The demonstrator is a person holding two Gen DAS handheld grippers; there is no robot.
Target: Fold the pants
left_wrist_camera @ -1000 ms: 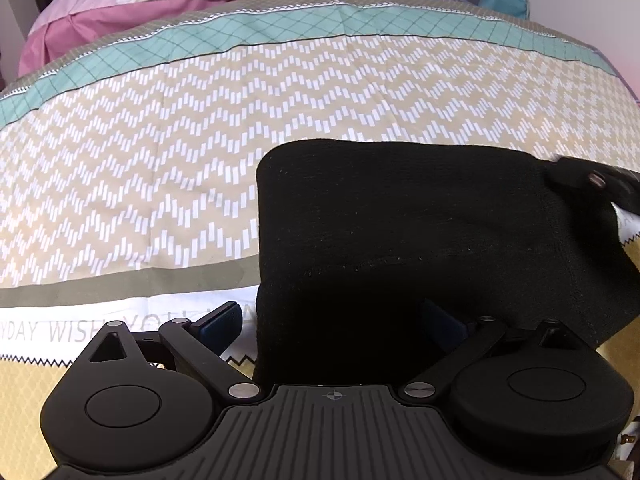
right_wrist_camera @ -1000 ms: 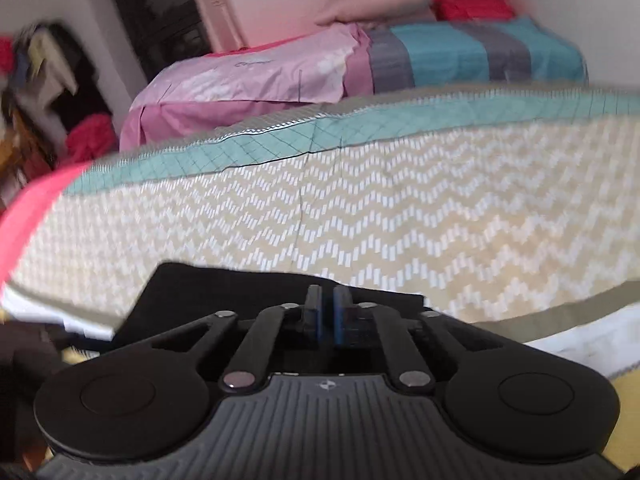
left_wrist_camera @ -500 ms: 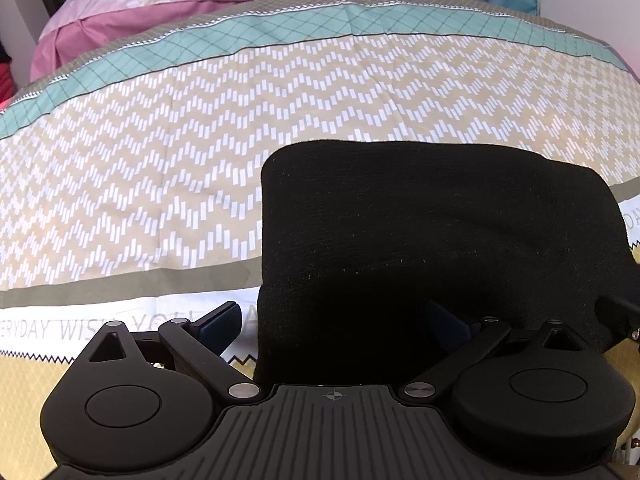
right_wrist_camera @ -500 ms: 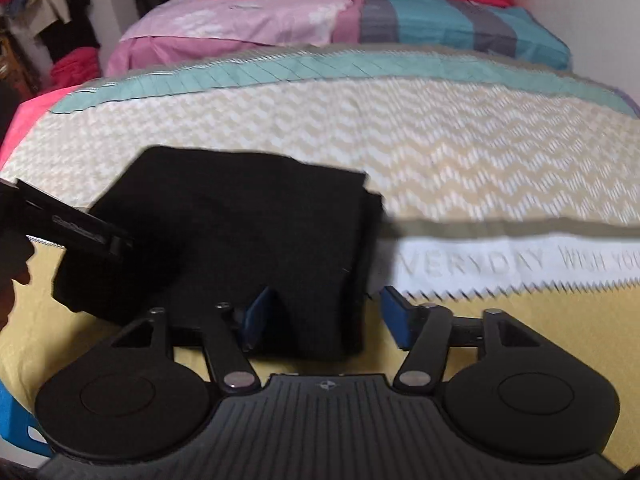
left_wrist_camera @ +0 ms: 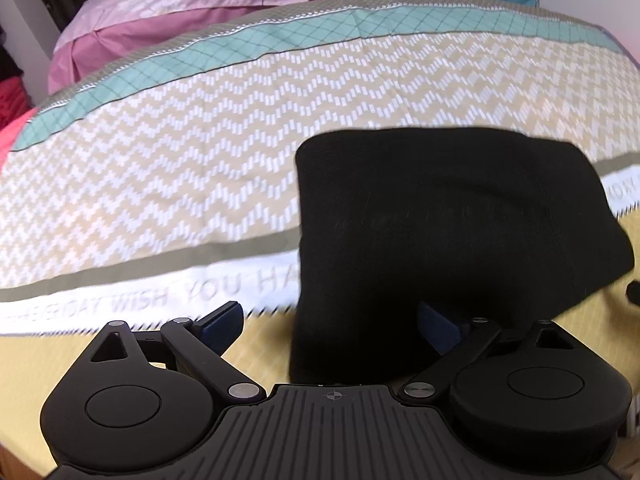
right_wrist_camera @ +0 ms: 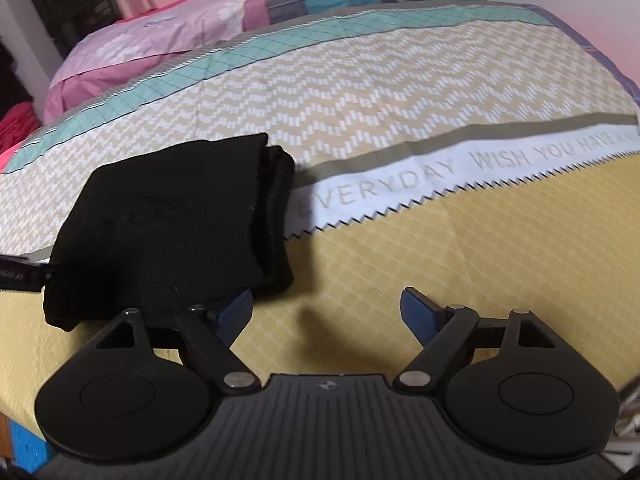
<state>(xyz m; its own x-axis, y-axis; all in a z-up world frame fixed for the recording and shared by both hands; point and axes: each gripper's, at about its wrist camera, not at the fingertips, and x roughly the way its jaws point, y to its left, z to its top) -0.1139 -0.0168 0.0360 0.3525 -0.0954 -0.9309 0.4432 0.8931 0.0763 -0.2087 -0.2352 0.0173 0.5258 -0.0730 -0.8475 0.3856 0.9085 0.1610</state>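
My right gripper point(right_wrist_camera: 326, 314) has its jaws wide apart with nothing between them; they have just been opening. Only yellow bedspread point(right_wrist_camera: 460, 248) lies under the gap. The pants point(right_wrist_camera: 172, 224), black and folded into a thick stack, lie to the left of that gripper and slightly ahead. Its left fingertip point(right_wrist_camera: 236, 312) sits at the stack's near right corner; can't tell if it touches.

My left gripper point(left_wrist_camera: 330, 326) is spread too. The pants point(left_wrist_camera: 452, 232) fill the right half of its gap: the right fingertip point(left_wrist_camera: 438, 326) is over or against the cloth, while the left one point(left_wrist_camera: 222, 322) is over bare bedspread point(left_wrist_camera: 160, 200). Nothing is pinched. This hand is the nearer one, sitting right on the stack's near edge.

The stack's long side seems to run away from me, toward the pillow point(right_wrist_camera: 160, 40) end, though fisheye makes that rough. The layered fold edges show on its right side.

The fold looks about done; any last tidy-up probably goes to my left hand. Around it there's just bedspread, with the printed white strip point(right_wrist_camera: 460, 164) running under the stack. Nothing blocks either gripper. A dark bit at the left edge of the right view is probably my other gripper, not sure.
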